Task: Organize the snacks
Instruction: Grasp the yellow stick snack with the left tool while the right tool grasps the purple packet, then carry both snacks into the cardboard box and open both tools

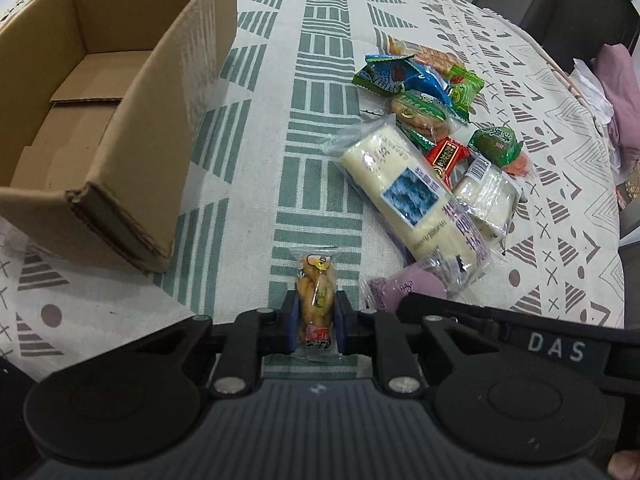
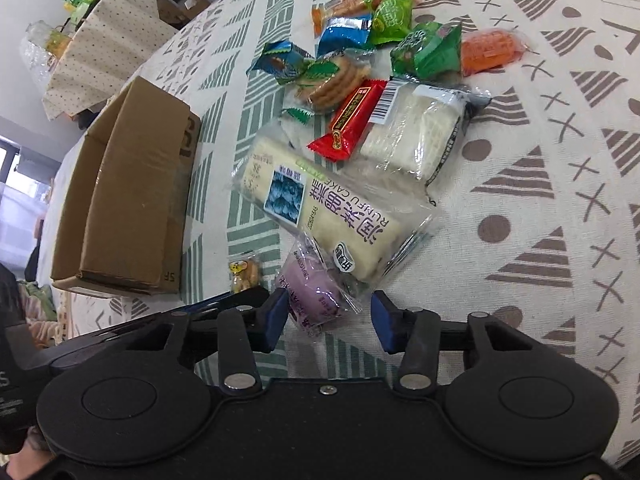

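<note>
From the left wrist, the left claw [image 1: 316, 322] is clenched on one yellow snack packet [image 1: 316, 304] on the worktop [image 1: 248, 152], near one cardboard box [image 1: 100, 92]. From the right wrist, the right claw [image 2: 330, 320] straddles one purple packet [image 2: 316, 292], its right pad clear of it.

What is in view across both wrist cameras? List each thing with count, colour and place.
cardboard box: one, brown, open and empty, left of the snacks
yellow snack packet: one, clear wrap, between the left gripper's pads
purple cake packet: one, between the right gripper's fingers
long cake packet: one, cream-white, overlapping the purple one
white cake packet: one, behind the long one
red packet: one, mid-pile
biscuit packet: one, green and clear, mid-pile
tablecloth: one, patterned white, green, brown
left gripper: shut on the yellow packet
right gripper: open around the purple packet
</note>
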The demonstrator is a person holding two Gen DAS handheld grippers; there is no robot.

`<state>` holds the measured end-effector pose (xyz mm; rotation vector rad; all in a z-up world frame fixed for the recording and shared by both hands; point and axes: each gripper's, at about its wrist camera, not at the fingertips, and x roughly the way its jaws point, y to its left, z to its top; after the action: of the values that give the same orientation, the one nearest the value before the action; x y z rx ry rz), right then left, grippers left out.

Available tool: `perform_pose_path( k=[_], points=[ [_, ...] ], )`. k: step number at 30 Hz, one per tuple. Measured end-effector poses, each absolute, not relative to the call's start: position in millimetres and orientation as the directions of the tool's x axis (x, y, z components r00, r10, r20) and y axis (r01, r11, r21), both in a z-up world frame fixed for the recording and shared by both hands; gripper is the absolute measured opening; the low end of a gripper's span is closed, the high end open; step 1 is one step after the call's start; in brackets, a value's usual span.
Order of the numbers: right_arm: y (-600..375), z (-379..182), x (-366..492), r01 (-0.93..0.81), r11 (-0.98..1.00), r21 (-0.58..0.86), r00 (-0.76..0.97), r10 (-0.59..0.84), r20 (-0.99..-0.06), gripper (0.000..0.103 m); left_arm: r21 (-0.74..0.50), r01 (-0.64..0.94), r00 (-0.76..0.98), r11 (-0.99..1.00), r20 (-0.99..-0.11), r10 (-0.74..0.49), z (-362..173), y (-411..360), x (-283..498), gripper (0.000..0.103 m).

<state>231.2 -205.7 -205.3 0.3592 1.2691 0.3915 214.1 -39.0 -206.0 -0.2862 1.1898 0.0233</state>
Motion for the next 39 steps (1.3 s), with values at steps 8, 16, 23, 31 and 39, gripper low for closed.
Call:
perform_pose_path(
  k=[8,16,23,31,39],
  points=[
    [-202.4,-193.9,224.1,-0.141,0.863,0.484,0.272,0.504,-0.820,0.021,-0.199,-0.138,0.416,0.970,-0.901,-0.125,-184.5,-42.9,205.8,0.017],
    [-209.8,-173.7,211.8,-0.176,0.854,0.489,0.340,0.520,-0.784,0.019,-0.176,-0.122,0.466,0.977,-0.879,-0.100,-157.3,-48.6,194.7,0.017],
    [-216.4,-156.5,204.5,-0.201,0.841,0.502,0.408,0.538,-0.738,0.019,-0.156,-0.137,0.521,0.978,-0.851,-0.062,-129.2,-46.7,181.4,0.017],
    [-216.3,-137.7,202.7,-0.252,0.810,0.529,0.464,0.581,-0.669,0.018,-0.130,-0.165,0.579,0.978,-0.816,-0.010,-98.4,-35.7,171.6,0.017],
    [-209.5,-120.6,203.2,-0.304,0.782,0.543,0.500,0.617,-0.608,0.018,-0.127,-0.212,0.620,0.969,-0.784,0.033,-77.2,-12.6,162.7,0.017]
  ],
)
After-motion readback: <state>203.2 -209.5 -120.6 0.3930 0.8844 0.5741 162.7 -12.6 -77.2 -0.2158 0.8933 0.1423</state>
